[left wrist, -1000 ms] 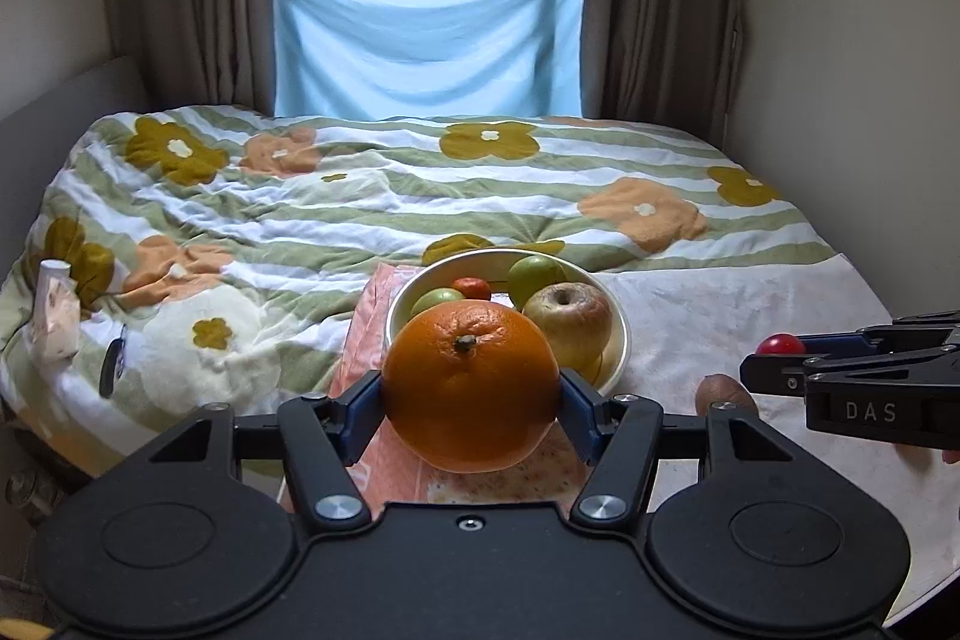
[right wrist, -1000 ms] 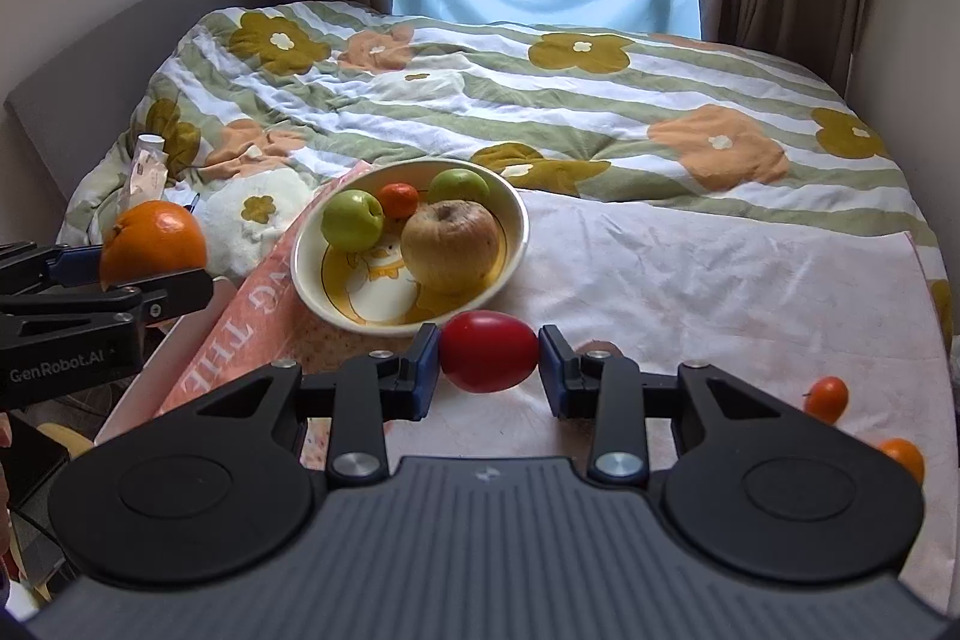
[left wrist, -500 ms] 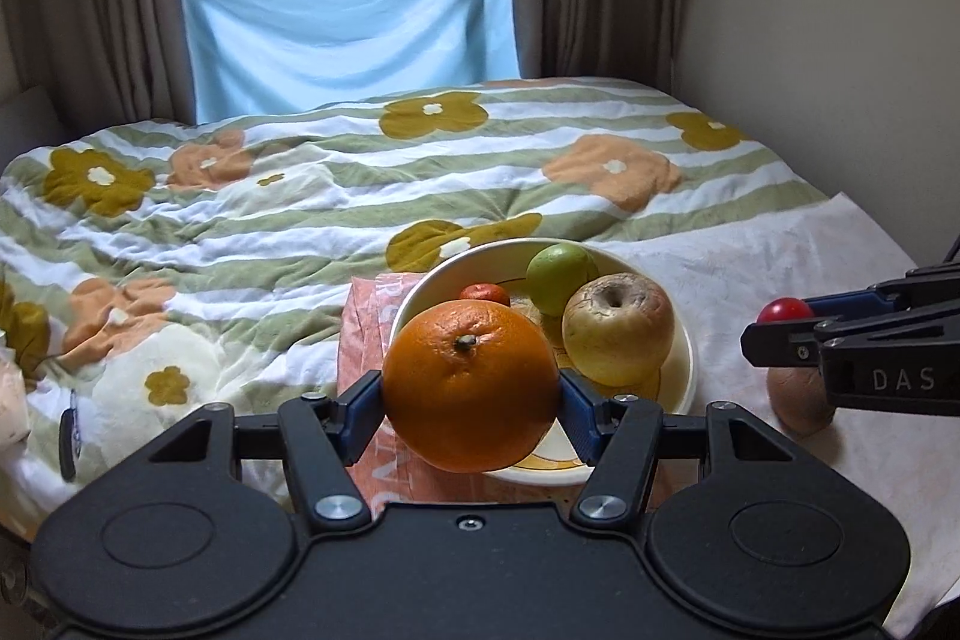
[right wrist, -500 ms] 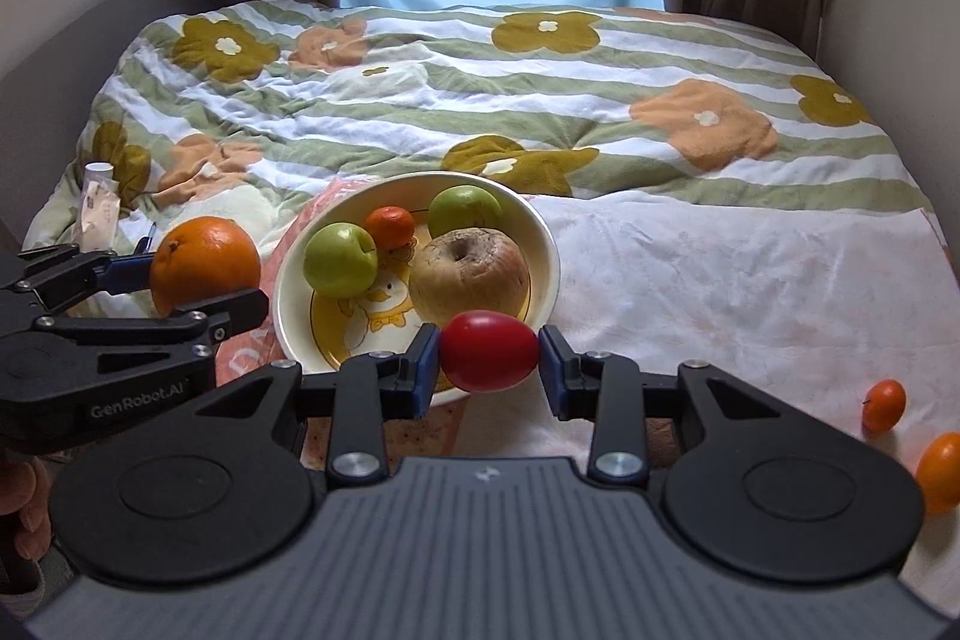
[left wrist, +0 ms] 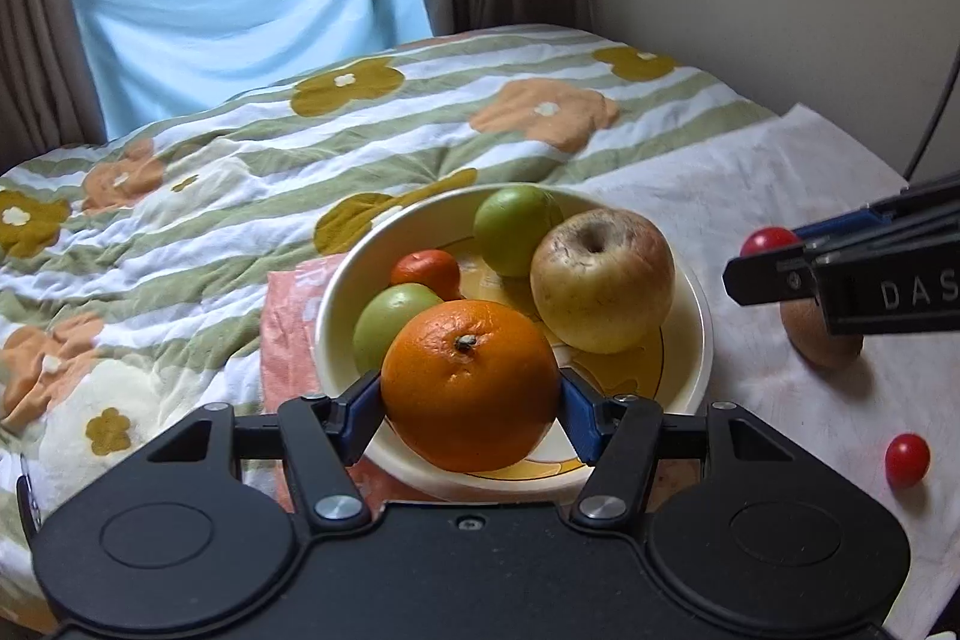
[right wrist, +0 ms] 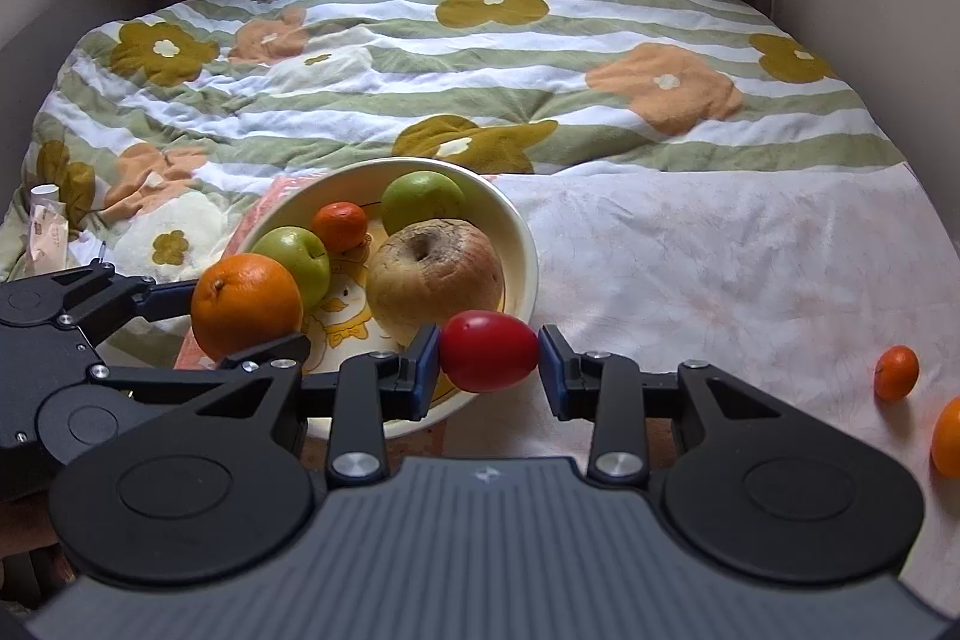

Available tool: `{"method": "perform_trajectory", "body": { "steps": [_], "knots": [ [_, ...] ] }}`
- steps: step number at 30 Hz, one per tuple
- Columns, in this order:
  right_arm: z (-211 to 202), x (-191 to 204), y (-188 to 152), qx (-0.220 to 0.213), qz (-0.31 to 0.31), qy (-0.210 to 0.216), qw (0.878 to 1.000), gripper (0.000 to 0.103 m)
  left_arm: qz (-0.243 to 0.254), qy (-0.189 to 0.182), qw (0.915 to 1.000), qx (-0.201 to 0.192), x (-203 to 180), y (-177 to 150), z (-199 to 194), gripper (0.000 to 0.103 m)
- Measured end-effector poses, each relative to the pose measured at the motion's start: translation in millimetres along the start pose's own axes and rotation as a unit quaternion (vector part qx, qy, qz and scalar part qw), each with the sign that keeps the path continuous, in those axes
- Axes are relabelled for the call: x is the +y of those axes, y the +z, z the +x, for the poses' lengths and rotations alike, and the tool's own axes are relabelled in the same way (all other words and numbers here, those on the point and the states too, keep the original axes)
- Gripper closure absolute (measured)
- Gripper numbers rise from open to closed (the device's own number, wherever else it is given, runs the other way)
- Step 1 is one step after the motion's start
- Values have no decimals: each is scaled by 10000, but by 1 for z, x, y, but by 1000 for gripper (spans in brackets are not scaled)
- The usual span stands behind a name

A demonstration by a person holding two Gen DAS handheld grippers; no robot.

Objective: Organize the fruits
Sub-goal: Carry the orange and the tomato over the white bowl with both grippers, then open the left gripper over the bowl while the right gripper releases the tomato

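Left gripper [left wrist: 471, 397] clasped an orange [left wrist: 470, 383] between its blue pads, stem end up, above the near part of a cream bowl [left wrist: 690, 316]. Inside the bowl lay a big wrinkled apple [left wrist: 602, 278] at the right, a green fruit [left wrist: 516, 229] at the back, a second green fruit [left wrist: 390, 319] at the left partly behind the orange, and a small tangerine [left wrist: 427, 271] between the two green ones. The bowl rested on a pink cloth [left wrist: 288, 316] laid on a flowered blanket [left wrist: 240, 172] covering the bed. At the right edge the right gripper [left wrist: 771, 253] reached in, with a red tomato [left wrist: 768, 240] showing at its tip. Below it a brown fruit [left wrist: 813, 334] sat on a white cloth [left wrist: 750, 172], and another tomato [left wrist: 907, 459] lay nearer, well apart from the bowl.

From the right wrist, the right gripper [right wrist: 489, 355] was clenched on the red tomato [right wrist: 489, 351], over the bowl's [right wrist: 528, 256] near rim. Just behind the tomato sat the apple [right wrist: 435, 274]; the two green fruits [right wrist: 423, 199] [right wrist: 297, 259] and the tangerine [right wrist: 339, 225] lay further in. The left gripper [right wrist: 249, 322] came in from the left, holding the orange [right wrist: 246, 304] over the bowl's left rim. Far right on the white cloth [right wrist: 720, 250] lay a small tangerine [right wrist: 896, 372] and, cut by the edge, another orange fruit [right wrist: 948, 436].
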State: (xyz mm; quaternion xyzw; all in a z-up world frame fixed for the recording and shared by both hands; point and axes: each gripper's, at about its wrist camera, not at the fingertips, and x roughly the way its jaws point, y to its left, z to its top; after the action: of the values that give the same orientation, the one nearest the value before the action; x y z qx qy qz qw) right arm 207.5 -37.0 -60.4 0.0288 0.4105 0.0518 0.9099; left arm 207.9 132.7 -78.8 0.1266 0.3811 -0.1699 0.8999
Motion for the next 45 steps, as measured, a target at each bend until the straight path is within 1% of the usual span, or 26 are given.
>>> {"method": "perform_trajectory", "body": {
  "steps": [6,8,9,10,11,12,14,17,20,23,27,30,33,38,45],
  "knots": [
    [3,-4,0,12,122,-134,9998,53,160,-181,9996,162,-5,-3,12,37],
    [2,-5,0,3,156,-157,9998,53,171,-208,9994,200,-6,-4,15,35],
    [1,-6,0,-4,164,-165,9997,53,189,-197,9995,143,-6,-3,13,31],
    [0,-6,1,-11,164,-169,9997,53,206,-164,9996,38,-6,-3,9,17],
    [-1,-6,1,-17,159,-169,9997,53,216,-129,9997,-78,-7,-3,5,5],
    [-2,-7,2,-23,155,-165,9997,53,220,-100,9996,-172,-7,-2,0,3],
    [-4,-7,3,-33,128,-148,9998,53,226,-68,9995,-219,-8,-1,-7,3],
    [-6,-5,6,-51,48,-90,9999,53,154,81,9995,-266,-6,-5,-21,3],
    [-7,-2,8,-54,-82,14,10000,53,-165,178,9990,-374,2,-9,-38,3],
    [-5,2,10,1,-214,180,9996,53,-535,310,9964,-572,9,-15,-56,3],
    [0,11,10,66,-435,349,9984,53,-822,501,9933,-634,13,-21,-71,3],
    [3,18,9,115,-572,497,9971,53,-943,676,9914,-599,14,-25,-79,3],
    [9,25,8,214,-702,656,9951,53,-1090,775,9895,-541,15,-29,-82,3],
    [22,34,2,345,-911,773,9922,53,-1274,823,9874,-440,15,-38,-87,3],
    [43,34,-7,471,-947,942,9899,53,-1389,834,9864,-281,14,-46,-82,3]
  ]
}}
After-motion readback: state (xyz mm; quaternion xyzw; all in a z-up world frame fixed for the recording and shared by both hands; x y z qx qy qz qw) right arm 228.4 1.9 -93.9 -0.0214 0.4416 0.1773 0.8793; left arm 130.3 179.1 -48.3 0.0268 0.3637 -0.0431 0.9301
